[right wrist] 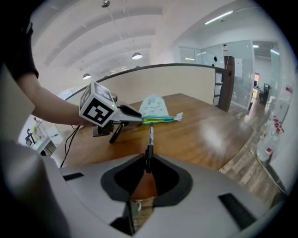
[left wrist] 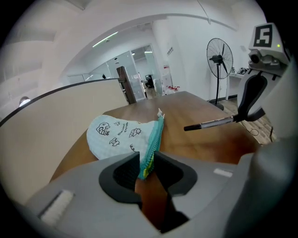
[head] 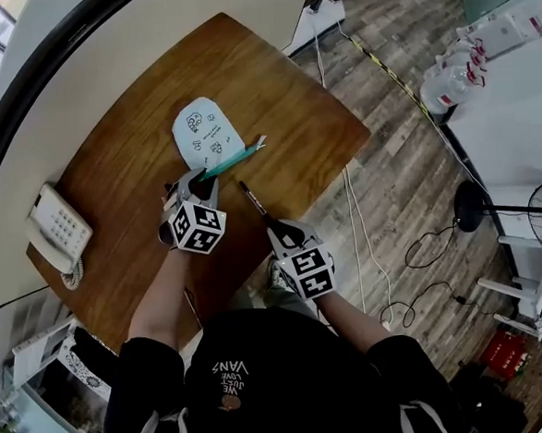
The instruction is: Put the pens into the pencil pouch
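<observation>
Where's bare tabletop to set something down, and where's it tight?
Free: bare wood between the pouch and the right corner of the table; also the strip between the telephone and the pouch. Crowded: near edge, where the left gripper pinches the pouch's zipper edge and the right gripper holds the pen.

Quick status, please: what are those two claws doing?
Left gripper pinching pencil pouch at zipper edge. Right gripper holding pen, aimed at pouch. Nothing in between.

On the wooden table (head: 281,90), the left gripper (head: 200,177) grips the zipper edge of a pale blue pouch (head: 202,131). The right gripper (head: 276,227) holds a dark pen (head: 253,201) pointing toward it. A telephone (head: 57,230) sits at the table's left edge.
</observation>
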